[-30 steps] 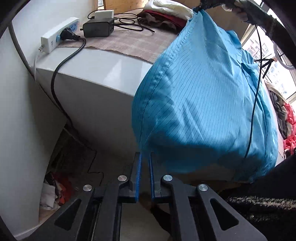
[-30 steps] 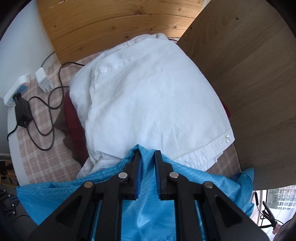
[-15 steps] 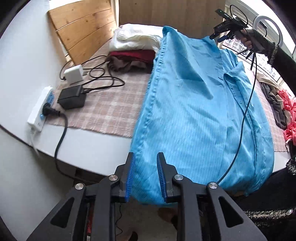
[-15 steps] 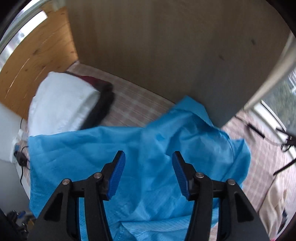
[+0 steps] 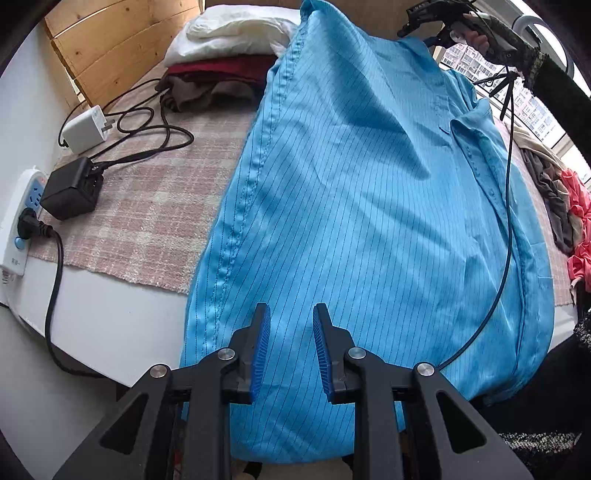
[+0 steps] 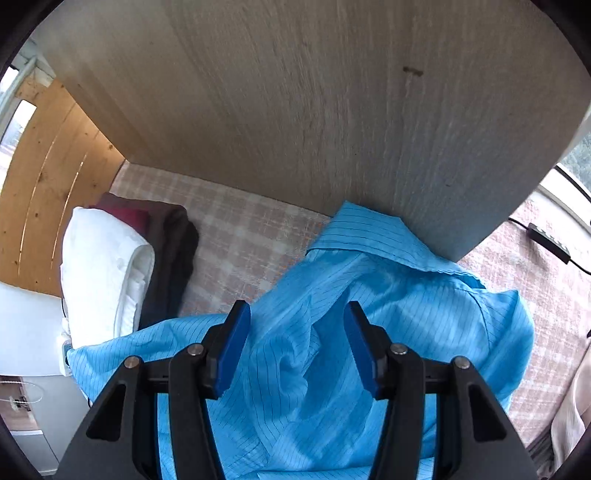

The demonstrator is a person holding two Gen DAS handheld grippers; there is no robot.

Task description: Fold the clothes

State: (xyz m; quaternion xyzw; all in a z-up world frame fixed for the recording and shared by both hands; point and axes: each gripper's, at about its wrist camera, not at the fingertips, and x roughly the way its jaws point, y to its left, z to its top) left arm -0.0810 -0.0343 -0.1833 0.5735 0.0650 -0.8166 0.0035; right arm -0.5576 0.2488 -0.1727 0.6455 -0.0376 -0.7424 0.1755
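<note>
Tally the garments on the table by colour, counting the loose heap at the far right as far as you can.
Blue: 1, shirt
White: 1
Dark red: 1
Brown-grey: 1
Pink: 1
Grey: 1
Cream: 1
Total: 7; the heap may hide more.

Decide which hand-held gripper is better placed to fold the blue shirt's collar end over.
Probably the right hand-held gripper: it hangs open just above the blue shirt beside its collar. The left hand-held gripper is over the hem.
</note>
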